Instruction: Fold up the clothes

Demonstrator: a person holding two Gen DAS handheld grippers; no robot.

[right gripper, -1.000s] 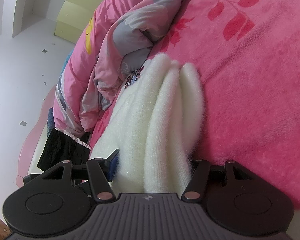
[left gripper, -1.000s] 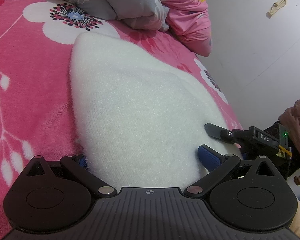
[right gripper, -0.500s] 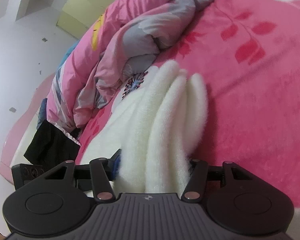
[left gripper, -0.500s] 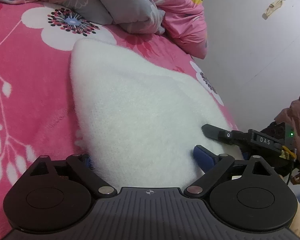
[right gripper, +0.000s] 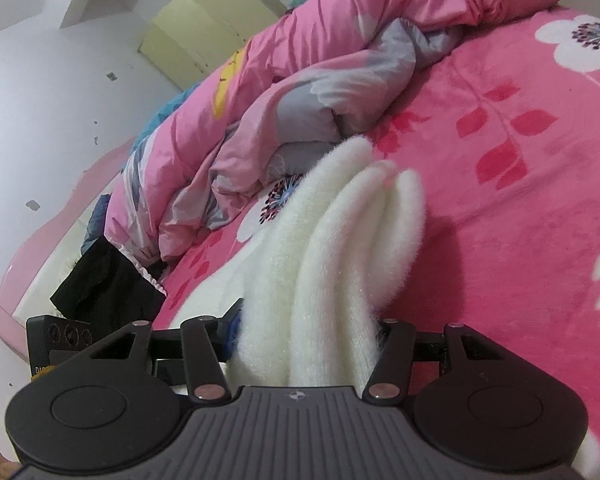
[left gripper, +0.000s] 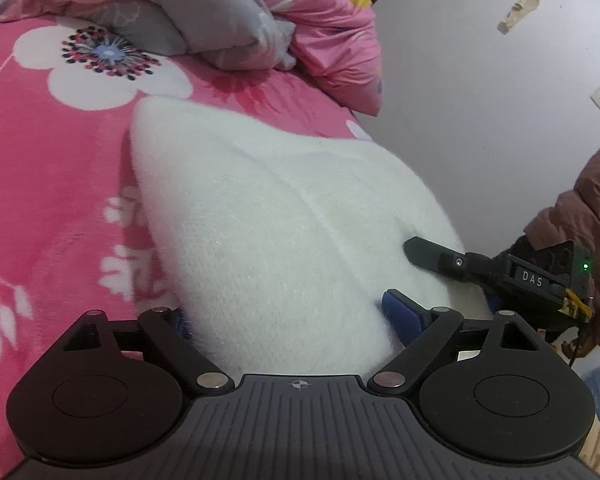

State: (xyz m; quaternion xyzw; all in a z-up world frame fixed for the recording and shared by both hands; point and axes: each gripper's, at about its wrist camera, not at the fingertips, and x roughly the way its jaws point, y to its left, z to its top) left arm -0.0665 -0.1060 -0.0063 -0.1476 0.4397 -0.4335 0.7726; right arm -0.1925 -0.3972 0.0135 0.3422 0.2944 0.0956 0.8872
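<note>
A fluffy white sweater [left gripper: 268,220] lies on the pink flowered blanket [left gripper: 40,160], its near edge raised. My left gripper [left gripper: 288,312] has that edge between its blue pads, which press into the knit as the jaws keep closing. To its right, one finger [left gripper: 424,251] of my right gripper pokes into the same edge. In the right wrist view, my right gripper [right gripper: 308,316] is shut on several bunched folds of the sweater [right gripper: 332,248], which fan out over the blanket [right gripper: 520,200]. The left gripper's black body [right gripper: 60,336] shows at the lower left there.
A crumpled pink and grey quilt [left gripper: 220,8] [right gripper: 300,92] is heaped along the far side of the bed. A black garment [right gripper: 108,280] lies at the bed's edge. A white wall [left gripper: 480,120] runs beside the bed, and a brown padded sleeve [left gripper: 592,200] is at the right.
Both grippers have risen with the sweater's near edge, so more bed and quilt show. The right view has rolled. The left jaws have narrowed a little on the knit.
</note>
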